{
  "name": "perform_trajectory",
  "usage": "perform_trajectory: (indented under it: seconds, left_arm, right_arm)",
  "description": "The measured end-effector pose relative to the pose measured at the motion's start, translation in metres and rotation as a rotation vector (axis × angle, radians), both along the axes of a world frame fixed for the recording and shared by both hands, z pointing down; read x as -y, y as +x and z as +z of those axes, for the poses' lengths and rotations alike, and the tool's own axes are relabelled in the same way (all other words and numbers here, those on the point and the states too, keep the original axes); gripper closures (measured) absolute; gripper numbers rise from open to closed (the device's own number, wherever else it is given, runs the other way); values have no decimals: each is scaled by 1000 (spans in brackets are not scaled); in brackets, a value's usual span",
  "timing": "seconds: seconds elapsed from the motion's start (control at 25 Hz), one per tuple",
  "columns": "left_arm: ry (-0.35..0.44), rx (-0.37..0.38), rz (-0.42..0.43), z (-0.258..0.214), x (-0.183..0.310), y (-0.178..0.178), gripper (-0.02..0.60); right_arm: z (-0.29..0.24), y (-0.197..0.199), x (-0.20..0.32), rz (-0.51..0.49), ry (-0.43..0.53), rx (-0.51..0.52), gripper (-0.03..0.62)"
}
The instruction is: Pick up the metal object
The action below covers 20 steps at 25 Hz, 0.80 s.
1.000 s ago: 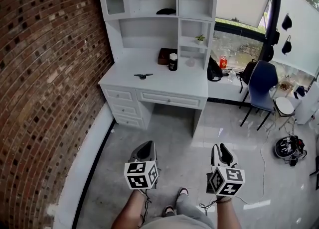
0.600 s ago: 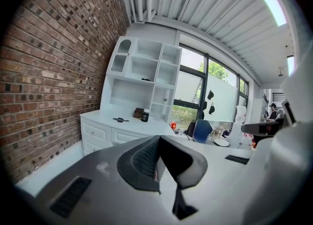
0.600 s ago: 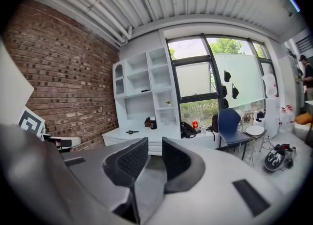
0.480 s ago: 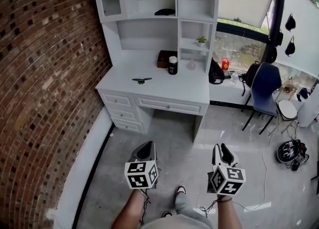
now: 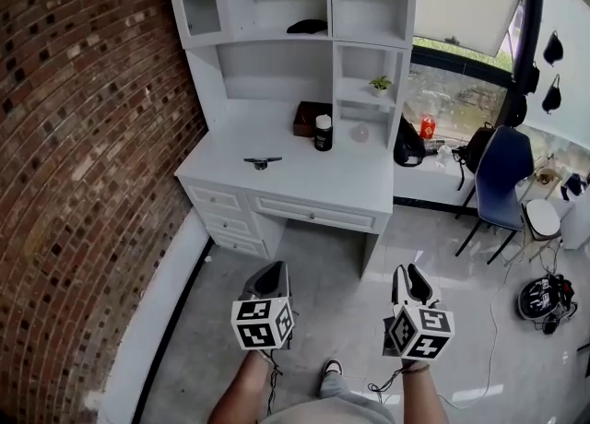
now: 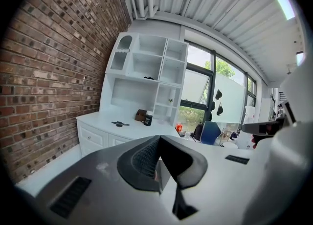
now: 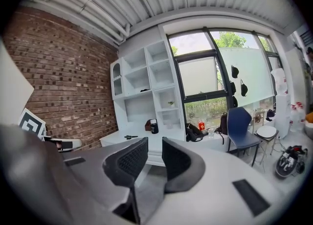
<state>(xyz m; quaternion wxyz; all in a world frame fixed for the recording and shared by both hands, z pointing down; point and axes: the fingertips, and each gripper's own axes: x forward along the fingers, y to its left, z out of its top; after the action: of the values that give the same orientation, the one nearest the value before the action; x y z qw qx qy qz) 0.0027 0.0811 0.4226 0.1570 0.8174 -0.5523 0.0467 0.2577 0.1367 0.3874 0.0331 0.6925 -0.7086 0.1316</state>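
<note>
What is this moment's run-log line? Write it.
left hand-held gripper: shut, empty | right hand-held gripper: open, empty | metal object: on desk, untouched | both short of desk

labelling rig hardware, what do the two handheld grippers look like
The left gripper and right gripper match: pale grey bodies, dark ribbed jaw pads, and a white cube with black square markers. Thin dark cables hang beneath. No sleeves show.

Head view. The white desk (image 5: 304, 178) sits lower and larger in the frame than a second ago. The metal object (image 5: 263, 162) on it has shifted down at centre left, and the blue chair (image 5: 505, 173) has moved toward the right edge. Apparently the person has stepped nearer.
</note>
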Motion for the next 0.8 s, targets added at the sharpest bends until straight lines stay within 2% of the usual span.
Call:
perform_trajectory:
  seconds: [0.24, 0.8]
  left_arm:
    - [4, 6, -24, -6, 45, 15, 569]
    - [12, 1, -61, -4, 133, 49, 569]
  right_arm:
    - [-7, 17, 49, -16, 11, 37, 505]
    - [-4, 52, 152, -75, 17, 10, 505]
